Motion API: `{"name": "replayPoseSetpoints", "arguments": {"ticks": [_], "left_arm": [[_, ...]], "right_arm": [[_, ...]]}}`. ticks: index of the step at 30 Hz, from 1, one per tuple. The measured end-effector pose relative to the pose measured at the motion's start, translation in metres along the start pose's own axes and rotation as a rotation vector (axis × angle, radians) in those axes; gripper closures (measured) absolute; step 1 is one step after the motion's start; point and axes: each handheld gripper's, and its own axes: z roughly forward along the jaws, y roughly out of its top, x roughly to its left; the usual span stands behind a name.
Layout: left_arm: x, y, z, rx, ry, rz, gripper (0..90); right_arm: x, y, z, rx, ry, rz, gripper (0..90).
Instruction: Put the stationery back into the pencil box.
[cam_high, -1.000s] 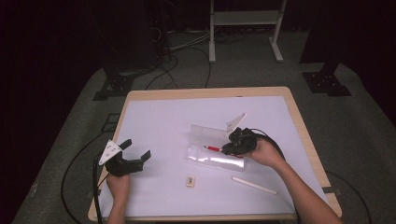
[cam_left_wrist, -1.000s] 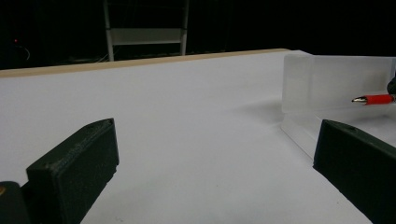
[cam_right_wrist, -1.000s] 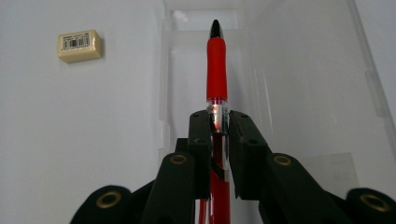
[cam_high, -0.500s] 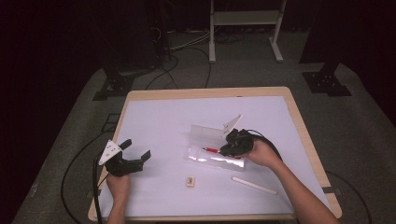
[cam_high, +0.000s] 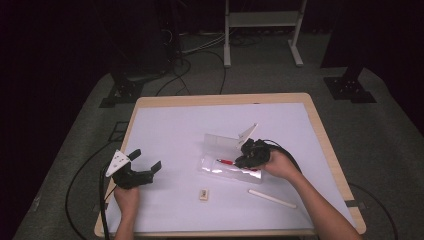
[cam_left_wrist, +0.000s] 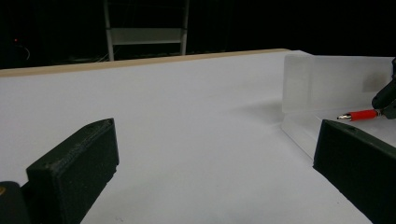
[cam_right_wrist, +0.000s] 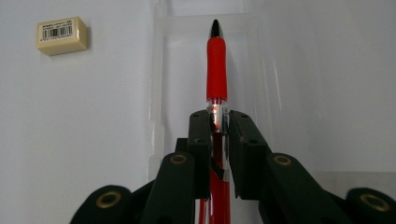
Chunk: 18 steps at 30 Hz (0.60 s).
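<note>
We see the right gripper (cam_right_wrist: 218, 122) clamped narrowly on a red pen (cam_right_wrist: 216, 65), its two black jaws pressing the clear barrel just behind the red grip. The pen points away from the gripper with its dark tip over the floor of an open clear plastic case (cam_right_wrist: 187, 70); whether the tip touches the case we cannot tell. In the high view the right gripper (cam_high: 245, 159) sits over that case (cam_high: 220, 167), whose lid (cam_high: 222, 141) stands up behind it, near the middle of the white bench (cam_high: 180, 125). A small beige eraser (cam_high: 203, 194) lies on the bench just in front of the case, and a white stick (cam_high: 272, 198) lies near the person's right forearm. Well apart, at the left, we see the left gripper (cam_high: 145, 164) with its jaws spread wide and nothing between them, held above the bench.
</note>
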Motion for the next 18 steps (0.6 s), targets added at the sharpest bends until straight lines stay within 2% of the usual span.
{"name": "replayPoseSetpoints", "arguments": {"ticks": [18], "left_arm": [[-0.0001,0.0000,0.0001,0.001,0.000,0.001,0.0]], "right_arm": [[-0.0002,-0.0026,0.0071,0.013,0.008,0.001,78.9]]}}
